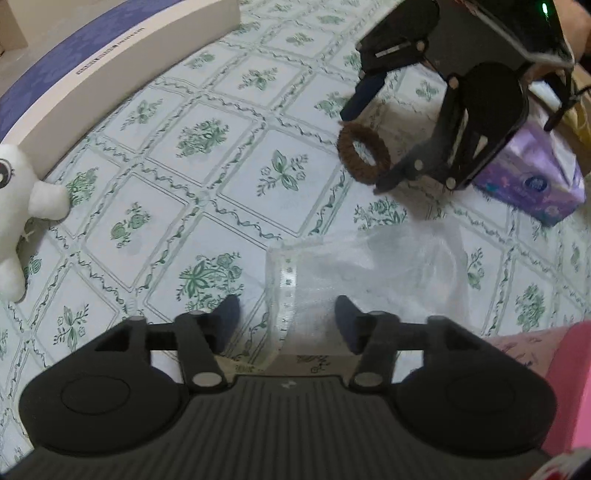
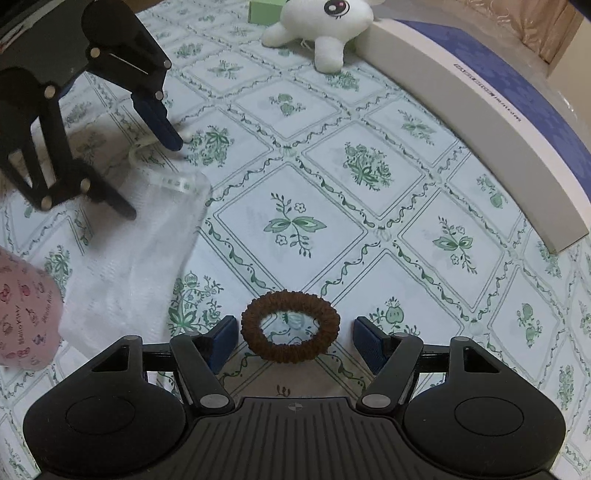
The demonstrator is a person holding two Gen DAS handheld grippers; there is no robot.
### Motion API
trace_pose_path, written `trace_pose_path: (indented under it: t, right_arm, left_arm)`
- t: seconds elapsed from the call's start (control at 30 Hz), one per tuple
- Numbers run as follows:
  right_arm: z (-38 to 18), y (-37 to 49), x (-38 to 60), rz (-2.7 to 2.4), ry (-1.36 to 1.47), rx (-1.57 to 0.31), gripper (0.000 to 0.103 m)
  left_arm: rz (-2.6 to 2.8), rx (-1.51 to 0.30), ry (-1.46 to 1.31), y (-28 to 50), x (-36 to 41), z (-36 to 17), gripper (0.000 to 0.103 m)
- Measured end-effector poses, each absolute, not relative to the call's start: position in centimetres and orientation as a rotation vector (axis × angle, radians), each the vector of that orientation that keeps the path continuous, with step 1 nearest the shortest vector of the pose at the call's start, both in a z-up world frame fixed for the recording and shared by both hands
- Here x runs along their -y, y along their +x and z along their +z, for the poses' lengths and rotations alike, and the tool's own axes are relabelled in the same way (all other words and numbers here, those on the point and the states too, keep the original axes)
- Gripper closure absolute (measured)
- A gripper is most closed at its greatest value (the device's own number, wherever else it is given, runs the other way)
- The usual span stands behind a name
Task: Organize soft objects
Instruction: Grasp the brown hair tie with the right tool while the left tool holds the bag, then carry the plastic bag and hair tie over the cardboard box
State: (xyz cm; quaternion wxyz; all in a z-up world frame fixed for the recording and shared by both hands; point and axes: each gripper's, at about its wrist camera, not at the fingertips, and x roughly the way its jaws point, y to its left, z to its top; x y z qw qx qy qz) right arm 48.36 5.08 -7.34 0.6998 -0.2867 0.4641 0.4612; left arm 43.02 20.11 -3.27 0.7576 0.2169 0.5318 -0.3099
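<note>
A brown hair scrunchie point(image 2: 288, 354) lies flat on the flowered tablecloth between the fingers of my right gripper point(image 2: 295, 332), which is open and does not touch it. The left wrist view shows the same scrunchie point(image 1: 365, 173) under the right gripper point(image 1: 369, 147). A clear mesh bag point(image 1: 369, 266) lies flat on the cloth. My left gripper point(image 1: 287, 314) hovers over its near edge, open, with the bag's edge strip below the gap. In the right wrist view the left gripper point(image 2: 151, 177) stands above the bag point(image 2: 136, 266). A white plush toy point(image 1: 14, 206) lies at the left.
A long white-and-purple box point(image 2: 480, 110) borders the far side, with the plush toy point(image 2: 325, 18) against its end. A purple tissue pack point(image 1: 532, 177) sits behind the right gripper. A pink printed cloth point(image 2: 22, 314) lies beside the bag. A green box point(image 2: 266, 11) is at the back.
</note>
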Motion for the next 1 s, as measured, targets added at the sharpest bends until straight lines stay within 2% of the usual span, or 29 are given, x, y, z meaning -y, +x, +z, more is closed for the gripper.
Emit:
trace_pose_path:
  t: [0.13, 0.17, 0.2, 0.23, 0.27, 0.37, 0.6, 1.0]
  right_arm:
    - [-7.2, 48.4, -5.2, 1.033, -0.614, -1.037, 0.068]
    - [-7.2, 48.3, -5.3, 1.033, -0.612, -1.037, 0.079]
    - [-7.1, 48.3, -5.2, 1.029, -0.611, -1.036, 0.084]
    - [-7.0, 48.2, -5.2, 1.023, -0.612, -1.033, 0.084]
    - [-7.0, 48.2, -5.2, 1.016, -0.61, -1.027, 0.085]
    - [-6.4, 48.2, -4.9, 0.992, -0.58, -1.014, 0.085]
    - [-3.5, 47.8, -3.3, 0.942, -0.531, -0.971, 0.085]
    - [4.2, 44.5, 0.8, 0.839, -0.429, -0.881, 0.085]
  left_arm:
    - [-0.7, -1.176, 0.53, 42.3, -19.1, -4.7, 0.054]
    - [-0.697, -1.17, 0.536, 42.2, -19.0, -4.7, 0.064]
    - [-0.702, -1.171, 0.531, 42.2, -18.9, -4.7, 0.076]
    - [-0.696, -1.168, 0.534, 42.1, -18.9, -4.6, 0.083]
    - [-0.68, -1.166, 0.545, 42.1, -18.9, -4.5, 0.096]
    - [-0.661, -1.166, 0.558, 41.9, -19.0, -4.1, 0.1]
    - [-0.572, -1.118, 0.533, 40.9, -20.1, -1.5, 0.101]
    - [-0.371, -0.992, 0.472, 38.1, -20.8, 8.8, 0.101]
